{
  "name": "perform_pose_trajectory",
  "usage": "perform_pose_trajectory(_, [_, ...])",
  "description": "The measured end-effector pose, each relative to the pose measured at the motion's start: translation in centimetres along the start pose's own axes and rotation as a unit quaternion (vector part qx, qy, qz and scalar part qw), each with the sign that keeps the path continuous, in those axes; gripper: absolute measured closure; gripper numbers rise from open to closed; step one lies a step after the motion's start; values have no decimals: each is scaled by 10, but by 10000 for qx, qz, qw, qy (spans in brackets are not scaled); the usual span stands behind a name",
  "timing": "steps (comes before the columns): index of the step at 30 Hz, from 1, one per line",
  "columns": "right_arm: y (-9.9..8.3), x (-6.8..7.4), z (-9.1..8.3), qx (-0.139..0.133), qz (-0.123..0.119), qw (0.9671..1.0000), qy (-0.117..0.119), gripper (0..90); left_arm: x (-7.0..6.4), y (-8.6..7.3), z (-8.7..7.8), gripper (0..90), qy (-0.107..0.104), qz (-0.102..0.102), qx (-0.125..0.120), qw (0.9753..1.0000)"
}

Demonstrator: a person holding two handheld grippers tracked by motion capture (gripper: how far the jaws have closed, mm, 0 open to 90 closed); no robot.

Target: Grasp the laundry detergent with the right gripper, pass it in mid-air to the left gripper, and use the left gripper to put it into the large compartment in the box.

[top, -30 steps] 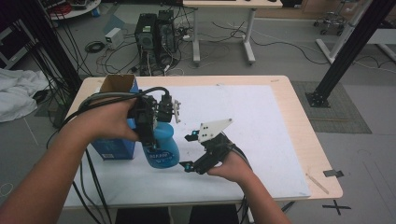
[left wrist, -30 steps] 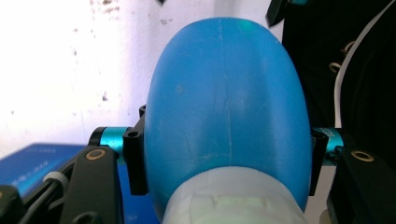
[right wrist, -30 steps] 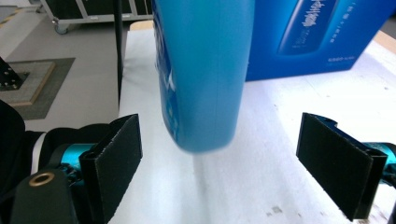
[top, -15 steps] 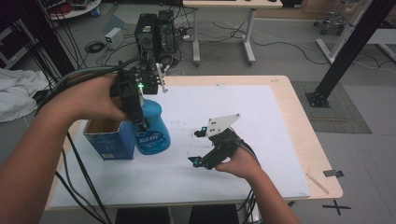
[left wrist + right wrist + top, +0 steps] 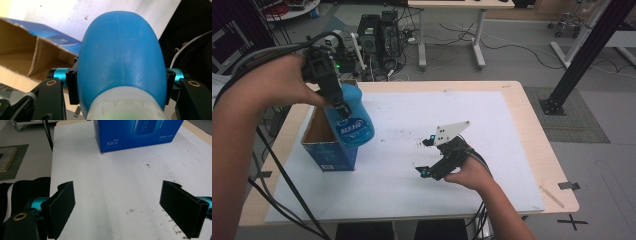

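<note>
A blue plastic bottle (image 5: 353, 124) with a white label hangs tilted in the air over the open top of a blue cardboard box (image 5: 331, 155) at the table's left. My left gripper (image 5: 338, 104) is shut on the bottle's upper body. In the left gripper view the bottle (image 5: 120, 55) sits between both jaws, and the box's brown inside (image 5: 25, 45) lies below it. My right gripper (image 5: 425, 157) is open, low over the white mat (image 5: 422, 120) in the front middle. In the right gripper view its jaws (image 5: 125, 210) stand wide apart, facing the box (image 5: 135, 132).
The white mat covers most of the wooden table (image 5: 532, 125). A thin wooden stick (image 5: 551, 196) lies at the front right corner. Black cables (image 5: 282, 175) trail from the left gripper past the table's left edge. Computer towers (image 5: 379, 30) stand on the floor behind.
My left gripper has carried the bottle up and to the left, from beside the box to above its opening. The right gripper has stayed open and nearly still.
</note>
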State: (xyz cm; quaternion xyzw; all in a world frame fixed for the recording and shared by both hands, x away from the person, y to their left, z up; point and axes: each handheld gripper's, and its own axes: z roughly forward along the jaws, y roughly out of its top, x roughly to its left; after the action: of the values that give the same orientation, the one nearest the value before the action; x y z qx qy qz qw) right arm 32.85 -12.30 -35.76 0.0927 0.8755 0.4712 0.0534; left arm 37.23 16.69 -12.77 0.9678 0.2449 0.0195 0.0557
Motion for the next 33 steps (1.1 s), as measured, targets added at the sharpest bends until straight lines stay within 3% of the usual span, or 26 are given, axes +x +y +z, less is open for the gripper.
perform_pose_trajectory(8, [0, -1, 5, 102, 2, 9999, 11, 122, 18, -15, -18, 383, 98, -420, -91, 9990])
perform_pose_trajectory(14, [0, -1, 8, 164, 24, 9999, 15, 122, 32, -26, -21, 383, 144, -679, -62, 9976])
perform_pose_trajectory(33, [-2, -5, 16, 259, 95, 9996, 43, 122, 70, -51, -3, 383, 232, -988, 128, 9948])
